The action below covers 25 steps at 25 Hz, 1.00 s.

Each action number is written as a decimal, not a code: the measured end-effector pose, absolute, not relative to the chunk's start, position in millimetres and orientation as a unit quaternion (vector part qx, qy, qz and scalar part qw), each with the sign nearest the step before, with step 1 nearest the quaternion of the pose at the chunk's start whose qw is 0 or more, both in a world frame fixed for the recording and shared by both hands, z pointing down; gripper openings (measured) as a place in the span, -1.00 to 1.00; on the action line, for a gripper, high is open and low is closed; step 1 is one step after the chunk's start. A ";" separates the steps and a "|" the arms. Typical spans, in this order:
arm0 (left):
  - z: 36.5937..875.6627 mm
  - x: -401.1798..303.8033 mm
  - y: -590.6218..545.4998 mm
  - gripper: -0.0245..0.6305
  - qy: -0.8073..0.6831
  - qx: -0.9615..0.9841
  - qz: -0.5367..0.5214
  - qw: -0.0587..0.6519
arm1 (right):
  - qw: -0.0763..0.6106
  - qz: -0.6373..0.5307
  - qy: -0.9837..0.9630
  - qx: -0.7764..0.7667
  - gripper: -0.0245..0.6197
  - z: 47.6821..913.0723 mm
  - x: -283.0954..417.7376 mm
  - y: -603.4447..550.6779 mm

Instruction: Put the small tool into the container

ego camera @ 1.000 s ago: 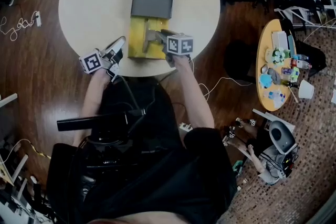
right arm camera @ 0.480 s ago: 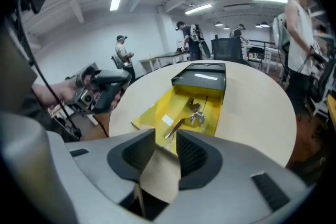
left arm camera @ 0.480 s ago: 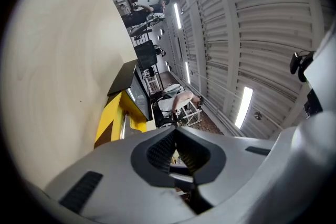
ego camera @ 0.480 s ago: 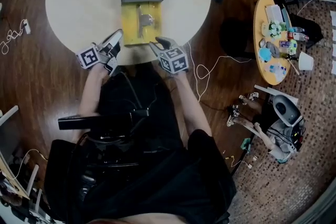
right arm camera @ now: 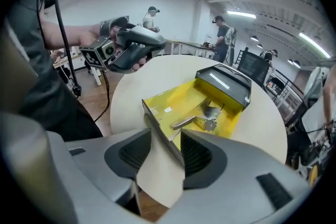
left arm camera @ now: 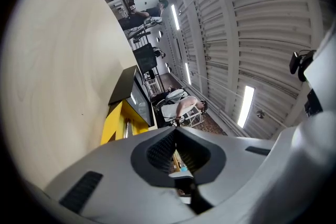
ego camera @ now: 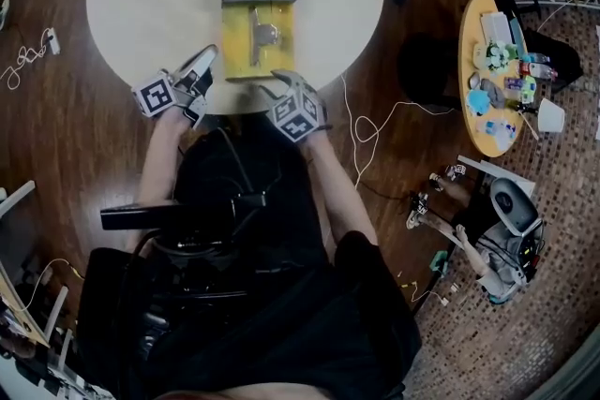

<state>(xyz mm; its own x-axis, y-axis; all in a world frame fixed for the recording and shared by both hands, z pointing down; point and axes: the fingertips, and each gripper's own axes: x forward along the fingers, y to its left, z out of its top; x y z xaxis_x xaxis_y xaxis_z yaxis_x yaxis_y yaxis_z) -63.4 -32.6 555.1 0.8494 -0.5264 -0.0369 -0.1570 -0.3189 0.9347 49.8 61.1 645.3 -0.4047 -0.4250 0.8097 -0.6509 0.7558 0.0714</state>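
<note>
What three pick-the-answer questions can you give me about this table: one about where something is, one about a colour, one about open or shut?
1. Where is the metal tool?
A. on the floor
B. in the yellow container
C. on a chair

2. What colour is the round table?
A. blue
B. red
C. cream

3. How are the right gripper's jaws?
A. open, with nothing held
B. shut on a cable
C. shut on a cup

Answers: 1 B, the tool lies on the container's yellow floor. 2 C, the top looks pale cream. 3 A, a clear gap shows between the jaws and nothing touches the pads.
</note>
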 end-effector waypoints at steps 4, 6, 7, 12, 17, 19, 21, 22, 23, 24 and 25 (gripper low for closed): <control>557.3 -60.3 -42.5 -0.94 -0.232 0.790 -0.167 0.543 | 0.477 0.079 -0.830 0.278 -0.34 659.1 55.3 58.6; 558.7 -57.3 -46.6 -0.94 -0.240 0.788 -0.159 0.544 | 0.507 0.035 -0.828 0.236 -0.34 666.9 57.5 61.1; 560.1 -55.7 -49.9 -0.94 -0.245 0.789 -0.153 0.543 | 0.520 0.013 -0.828 0.212 -0.34 670.7 57.5 62.9; 558.8 -45.1 -80.6 -0.94 -0.261 0.800 -0.133 0.523 | 0.549 -0.061 -0.827 0.106 -0.52 689.7 53.5 71.8; 547.5 -35.0 -133.1 -0.94 -0.275 0.823 -0.122 0.482 | 0.547 -0.099 -0.829 0.062 -0.82 697.9 55.3 66.5; 546.3 -30.6 -152.2 -0.94 -0.281 0.829 -0.114 0.469 | 0.538 -0.107 -0.835 0.049 -0.82 696.1 55.2 67.4; 547.5 -26.8 -169.7 -0.94 -0.288 0.836 -0.104 0.456 | 0.530 -0.114 -0.839 0.043 -0.82 695.2 55.1 67.4; 548.1 -25.1 -177.7 -0.94 -0.290 0.839 -0.099 0.450 | 0.526 -0.116 -0.841 0.041 -0.82 695.3 54.7 67.0; 548.8 -23.6 -184.7 -0.94 -0.292 0.841 -0.096 0.446 | 0.524 -0.117 -0.843 0.040 -0.83 695.4 54.3 66.7; 549.9 -22.1 -190.7 -0.94 -0.292 0.843 -0.092 0.443 | 0.522 -0.117 -0.844 0.039 -0.82 695.7 53.8 66.8; 551.6 -21.0 -196.3 -0.94 -0.293 0.845 -0.087 0.440 | 0.522 -0.116 -0.844 0.038 -0.83 696.0 53.4 67.3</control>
<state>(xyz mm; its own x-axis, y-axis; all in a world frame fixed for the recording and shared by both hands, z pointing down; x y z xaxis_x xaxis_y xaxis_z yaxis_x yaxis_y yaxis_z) -21.0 -196.3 551.6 0.8136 -0.5709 0.1105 -0.4179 -0.4419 0.7938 53.4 67.3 696.0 -0.4526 -0.1857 0.8722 0.0567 0.9701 0.2360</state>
